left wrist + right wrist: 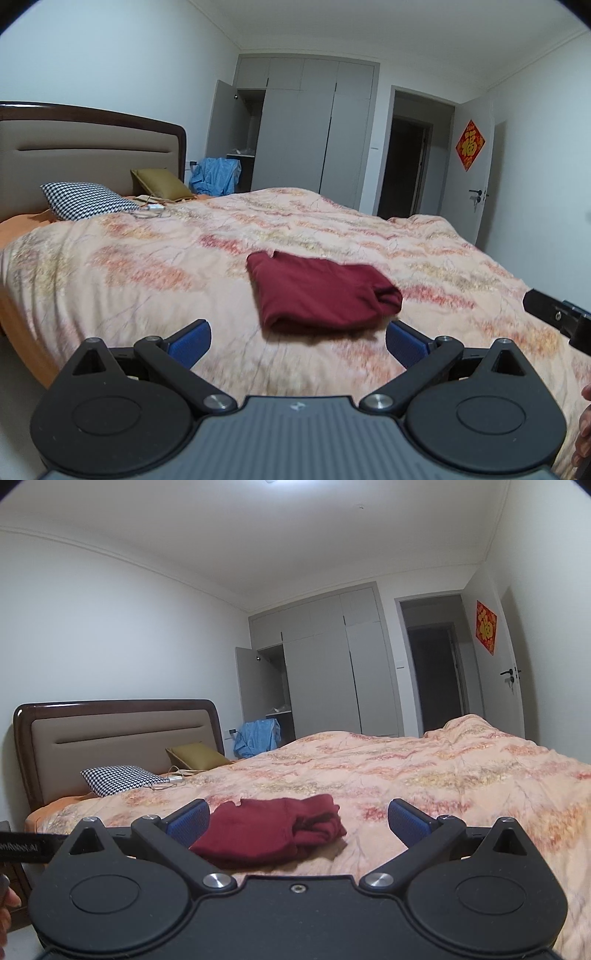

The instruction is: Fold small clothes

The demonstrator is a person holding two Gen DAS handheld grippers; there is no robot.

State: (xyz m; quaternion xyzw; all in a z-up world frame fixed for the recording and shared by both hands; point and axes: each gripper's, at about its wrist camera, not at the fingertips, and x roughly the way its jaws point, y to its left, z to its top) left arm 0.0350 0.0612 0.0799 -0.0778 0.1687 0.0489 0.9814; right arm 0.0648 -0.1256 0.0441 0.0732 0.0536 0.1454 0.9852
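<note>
Left wrist view: the left gripper (pixel 297 341) hangs above the near edge of the bed (pixel 110 266), its 2 blue pads (pixel 190 341) spread wide with nothing between them. Just beyond them, 1 dark red garment (pixel 321 295) lies on the patterned quilt (pixel 424 240), nearer the bed's near edge than its far one and well away from the headboard (pixel 92 147). It looks already folded into a compact rectangle, with a thicker rolled edge on its right side. At the right border a black part of the right gripper (pixel 557 317) shows.

Right wrist view: the right gripper (pixel 297 821) also stands wide open and empty, the garment lying ahead of its left pad (pixel 188 821), not touching as far as I can tell. Stacked layers show at the garment's right end.

Judged from this, the folding of this 1 piece seems finished or nearly so; perhaps a last smoothing remains. No other clothes wait on the quilt. At the head end are 2 pillows: 1 houndstooth pillow (pixel 118 779) and 1 olive pillow (pixel 195 757).
</note>
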